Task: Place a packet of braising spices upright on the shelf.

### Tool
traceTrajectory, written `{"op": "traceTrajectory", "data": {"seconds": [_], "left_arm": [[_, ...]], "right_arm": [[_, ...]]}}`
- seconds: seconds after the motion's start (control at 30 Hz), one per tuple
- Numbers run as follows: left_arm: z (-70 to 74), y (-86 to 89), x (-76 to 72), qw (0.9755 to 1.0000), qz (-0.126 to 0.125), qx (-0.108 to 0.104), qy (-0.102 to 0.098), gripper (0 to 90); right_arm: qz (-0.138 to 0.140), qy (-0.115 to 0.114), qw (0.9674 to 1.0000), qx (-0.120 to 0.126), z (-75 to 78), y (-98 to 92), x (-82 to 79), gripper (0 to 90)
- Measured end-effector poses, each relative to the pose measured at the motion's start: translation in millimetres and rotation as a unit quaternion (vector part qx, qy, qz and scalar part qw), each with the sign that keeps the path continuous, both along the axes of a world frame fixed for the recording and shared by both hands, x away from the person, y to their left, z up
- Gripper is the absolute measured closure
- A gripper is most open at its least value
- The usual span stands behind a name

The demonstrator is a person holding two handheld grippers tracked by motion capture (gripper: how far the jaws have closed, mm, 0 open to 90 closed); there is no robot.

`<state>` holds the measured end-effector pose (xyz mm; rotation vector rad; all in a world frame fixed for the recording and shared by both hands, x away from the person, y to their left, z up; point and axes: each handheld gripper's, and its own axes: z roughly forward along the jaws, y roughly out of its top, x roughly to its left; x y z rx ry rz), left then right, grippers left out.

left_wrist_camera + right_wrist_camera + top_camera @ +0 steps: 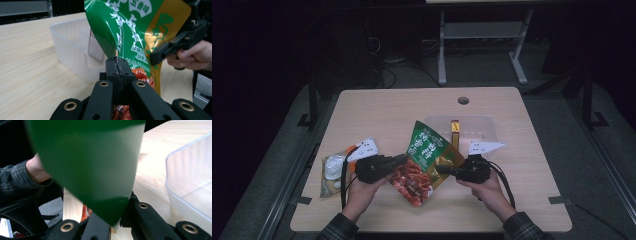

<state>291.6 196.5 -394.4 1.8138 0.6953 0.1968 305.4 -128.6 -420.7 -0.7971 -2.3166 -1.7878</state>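
Both grippers are clamped on the snack bag (426,161): the left gripper (403,159) pinches its left edge, the right gripper (441,169) its right, just in front of the clear tub (484,125). Lift both together, level, then over the tub's rim.

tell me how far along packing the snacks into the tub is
Done: a small yellow box stands in the clear tub. In hand: both tongs, left and right, pinch the green snack bag, held above the table. Left: a pale packet lies near the left edge.
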Motion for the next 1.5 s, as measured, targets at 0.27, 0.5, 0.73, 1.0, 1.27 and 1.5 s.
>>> {"op": "traceTrajectory", "data": {"seconds": [0.27, 0.5, 0.73, 1.0, 1.27, 1.5], "left_arm": [[-7.5, -5.4, -5.2, 0.9991, -0.014, 0.040, 0.001, 89.0], [-12.9, -6.2, -5.0, 0.9938, 0.006, 0.108, -0.023, 80.2], [-11.9, -2.9, -5.0, 0.9920, 0.004, 0.124, -0.020, 57.8], [-26.3, 5.0, -14.5, 0.9849, -0.035, 0.167, 0.027, 32.3], [-37.2, 9.5, -16.1, 0.9836, -0.037, 0.169, 0.049, 24.4], [-44.6, 5.9, -12.4, 0.9801, -0.044, 0.185, 0.057, 23.3]], "right_arm": [[0.000, -0.012, 0.9998, -0.016, 7.4, -5.4, 3.3, 89.6], [0.019, -0.027, 0.9987, -0.038, 13.7, -10.2, 3.8, 89.8], [0.031, -0.037, 0.9977, -0.048, 18.9, -10.5, 2.0, 89.8], [0.043, -0.049, 0.9962, -0.057, 28.7, -10.8, -4.3, 89.8], [0.039, -0.057, 0.9958, -0.061, 37.7, -19.9, -7.6, 89.8], [0.033, -0.072, 0.9954, -0.052, 51.1, -29.8, -7.4, 89.8]]}}
